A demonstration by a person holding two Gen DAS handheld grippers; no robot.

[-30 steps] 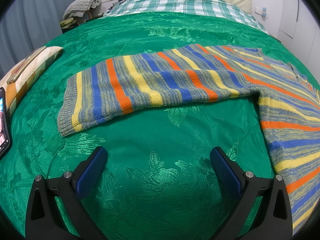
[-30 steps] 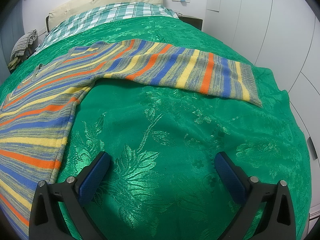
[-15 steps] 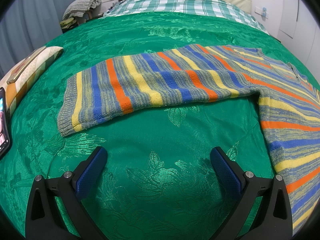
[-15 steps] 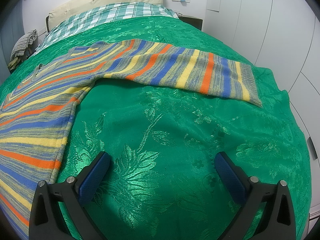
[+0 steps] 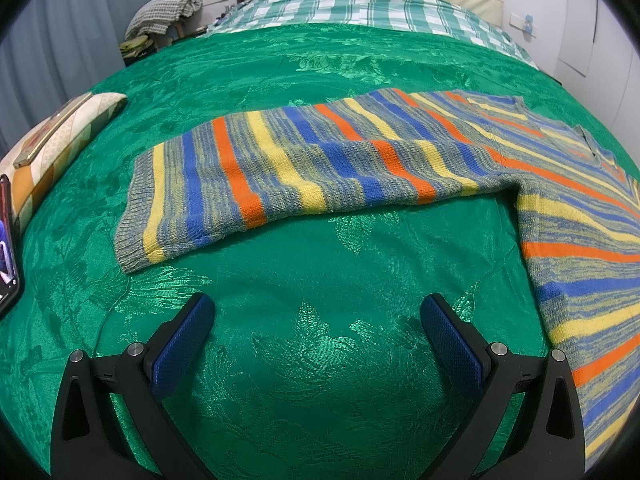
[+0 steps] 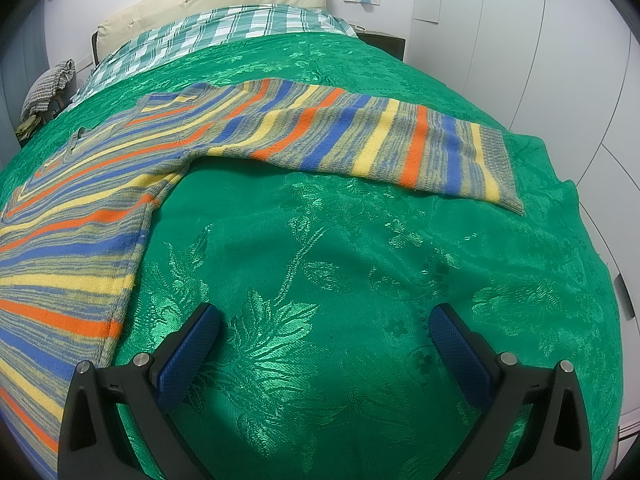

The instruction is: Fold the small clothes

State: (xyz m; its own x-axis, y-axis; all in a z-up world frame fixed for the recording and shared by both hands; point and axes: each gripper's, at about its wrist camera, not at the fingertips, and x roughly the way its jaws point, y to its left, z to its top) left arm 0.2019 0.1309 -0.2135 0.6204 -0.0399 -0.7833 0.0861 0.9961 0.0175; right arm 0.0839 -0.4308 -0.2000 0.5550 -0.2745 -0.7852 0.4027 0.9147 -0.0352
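Observation:
A striped knit sweater (image 5: pixel 400 160) in grey, blue, yellow and orange lies flat on a green bedspread (image 5: pixel 320 320). In the left wrist view its left sleeve stretches out to a cuff (image 5: pixel 136 216), and the body runs down the right side. In the right wrist view the sweater (image 6: pixel 80 216) has its right sleeve reaching to a cuff (image 6: pixel 500 164). My left gripper (image 5: pixel 316 316) is open and empty above bare bedspread, short of the sleeve. My right gripper (image 6: pixel 324 324) is open and empty above the bedspread (image 6: pixel 360 280), short of the other sleeve.
A patterned cushion (image 5: pixel 52 144) with a flat object on it and a phone (image 5: pixel 6 248) lie at the bed's left edge. A checked blanket (image 5: pixel 360 4) and headboard are at the far end. White wardrobe doors (image 6: pixel 560 60) stand right of the bed.

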